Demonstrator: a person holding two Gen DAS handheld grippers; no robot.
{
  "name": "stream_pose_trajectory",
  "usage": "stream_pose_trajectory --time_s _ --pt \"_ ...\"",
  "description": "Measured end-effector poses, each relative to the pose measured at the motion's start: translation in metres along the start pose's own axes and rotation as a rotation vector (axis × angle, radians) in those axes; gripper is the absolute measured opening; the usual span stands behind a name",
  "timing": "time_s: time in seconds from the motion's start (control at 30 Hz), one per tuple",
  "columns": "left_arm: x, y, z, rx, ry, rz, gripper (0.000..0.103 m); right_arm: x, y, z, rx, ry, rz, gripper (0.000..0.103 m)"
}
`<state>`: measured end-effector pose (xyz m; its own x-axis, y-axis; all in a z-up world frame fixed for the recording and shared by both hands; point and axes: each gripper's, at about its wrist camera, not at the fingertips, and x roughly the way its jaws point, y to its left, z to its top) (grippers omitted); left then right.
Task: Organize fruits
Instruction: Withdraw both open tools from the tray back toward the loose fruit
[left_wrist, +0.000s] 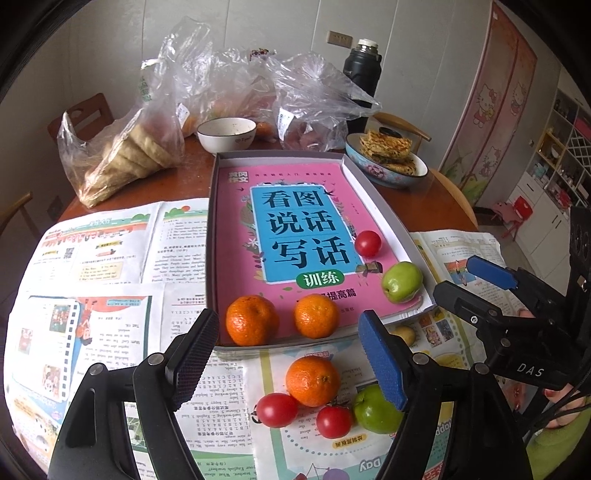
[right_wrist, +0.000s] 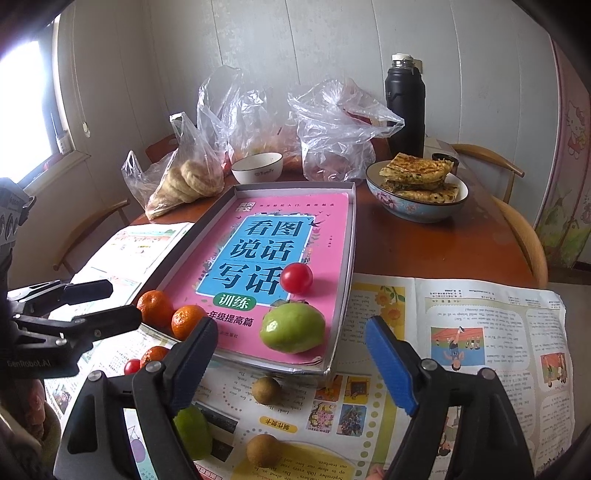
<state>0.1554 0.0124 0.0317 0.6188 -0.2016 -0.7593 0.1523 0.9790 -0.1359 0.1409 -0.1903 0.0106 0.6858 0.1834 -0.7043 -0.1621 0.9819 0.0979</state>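
Observation:
A grey tray (left_wrist: 212, 236) lined with a pink book holds two oranges (left_wrist: 251, 320) at its near edge, a cherry tomato (left_wrist: 368, 243) and a green fruit (left_wrist: 402, 282). On the newspaper in front lie another orange (left_wrist: 313, 381), two tomatoes (left_wrist: 277, 410) and a second green fruit (left_wrist: 375, 410). My left gripper (left_wrist: 288, 315) hovers open above this group, holding nothing. My right gripper (right_wrist: 291, 324) is open and empty just short of the tray's green fruit (right_wrist: 293, 332). Two small brown fruits (right_wrist: 266, 389) lie on the paper below it.
Behind the tray stand a white bowl (left_wrist: 226, 133), plastic bags of bread (left_wrist: 125, 155) and other food, a black flask (left_wrist: 362, 70) and a blue bowl of flatbread (left_wrist: 388, 155). Newspapers (right_wrist: 480, 325) cover the near part of the round wooden table. Chairs surround it.

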Motion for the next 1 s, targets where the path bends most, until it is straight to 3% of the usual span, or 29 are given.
stream_pose_trajectory --time_s 1.0 --pt "-0.025 0.011 -0.012 0.007 -0.021 0.016 0.079 -0.022 0.015 -0.006 -0.031 -0.026 0.015 0.082"
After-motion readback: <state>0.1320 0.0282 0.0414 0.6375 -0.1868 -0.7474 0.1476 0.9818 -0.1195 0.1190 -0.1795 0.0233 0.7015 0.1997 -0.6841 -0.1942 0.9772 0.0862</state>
